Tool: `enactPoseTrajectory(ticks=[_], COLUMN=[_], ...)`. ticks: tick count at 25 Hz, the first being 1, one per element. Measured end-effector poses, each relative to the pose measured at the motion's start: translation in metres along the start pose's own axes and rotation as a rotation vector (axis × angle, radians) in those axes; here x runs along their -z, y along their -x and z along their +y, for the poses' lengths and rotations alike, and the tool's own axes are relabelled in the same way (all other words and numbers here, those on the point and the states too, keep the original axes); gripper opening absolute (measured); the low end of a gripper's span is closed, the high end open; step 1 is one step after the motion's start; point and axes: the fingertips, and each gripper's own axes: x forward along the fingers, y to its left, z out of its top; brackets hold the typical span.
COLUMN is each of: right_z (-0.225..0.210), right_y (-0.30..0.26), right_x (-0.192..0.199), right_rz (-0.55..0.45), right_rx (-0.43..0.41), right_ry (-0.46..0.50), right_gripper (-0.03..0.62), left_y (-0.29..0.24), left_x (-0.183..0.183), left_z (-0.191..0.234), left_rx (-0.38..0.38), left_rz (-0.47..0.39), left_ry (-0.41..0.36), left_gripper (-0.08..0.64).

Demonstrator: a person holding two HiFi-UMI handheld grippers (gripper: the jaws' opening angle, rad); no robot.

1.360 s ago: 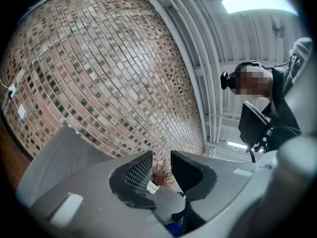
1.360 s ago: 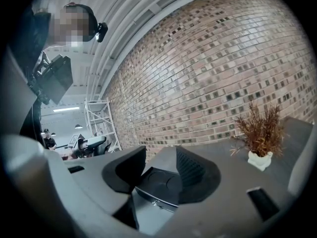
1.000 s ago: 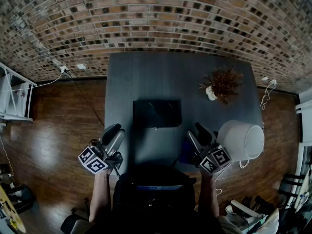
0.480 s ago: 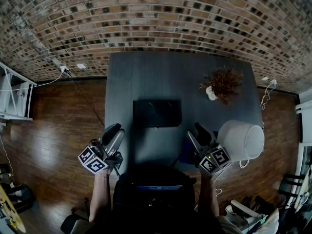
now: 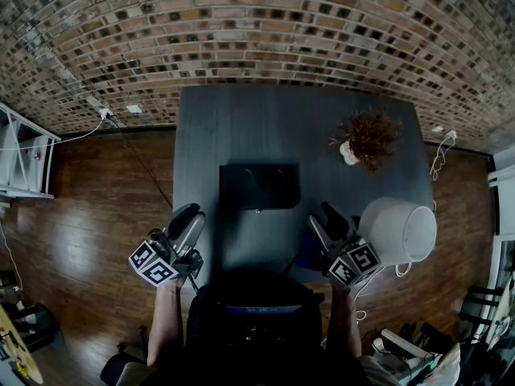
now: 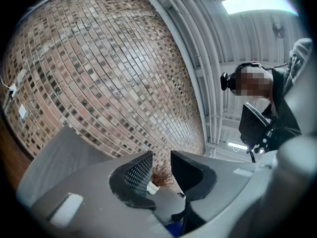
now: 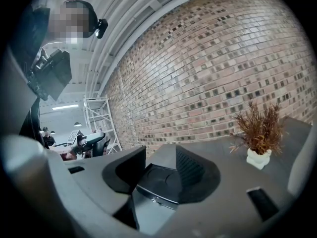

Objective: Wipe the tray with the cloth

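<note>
On the grey table (image 5: 241,127), a black tray (image 5: 259,186) lay flat near the middle, its long side running left to right. Far to its right stood a dried plant (image 5: 370,137) in a small white pot, and a white bucket (image 5: 398,230) lay on its side at the table's near right corner. At the near edge, just left of the right gripper's body, a dark blue patch that looked like the cloth (image 5: 308,257) rested on the tabletop, apart from the tray.

The left gripper (image 5: 189,214) hovered at the table's near left edge, well to the left of the tray. In the left gripper view its jaws (image 6: 161,157) stood partly apart with a clear gap and held nothing; the plant (image 6: 161,174) showed through that gap in the distance, and a scrap of blue cloth (image 6: 174,229) sat at the bottom of the view.

The right gripper (image 5: 328,214) hovered over the near right part of the table, between the tray and the bucket. Its jaws (image 7: 161,155) were likewise partly apart and empty in the right gripper view, with the tray (image 7: 163,182) seen beyond them on the table and the plant (image 7: 260,133) off to the right. A brick wall (image 5: 257,30) ran behind the table's far side.
</note>
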Motion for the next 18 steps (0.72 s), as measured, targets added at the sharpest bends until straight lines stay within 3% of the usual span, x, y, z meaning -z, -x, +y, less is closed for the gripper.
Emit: enactPoseTrajectory(ticks=[18], right_z=[-0.0004], right_y=[-0.0005], right_x=[0.0026], right_rz=[0.009], right_rx=[0.0], right_ry=[0.001], right_gripper=[0.187], left_y=[-0.0011], left_x=[0.0021], left_z=[-0.0013], left_rx=[0.005], left_rz=[0.003], left_ry=[-0.001], left_gripper=[0.103])
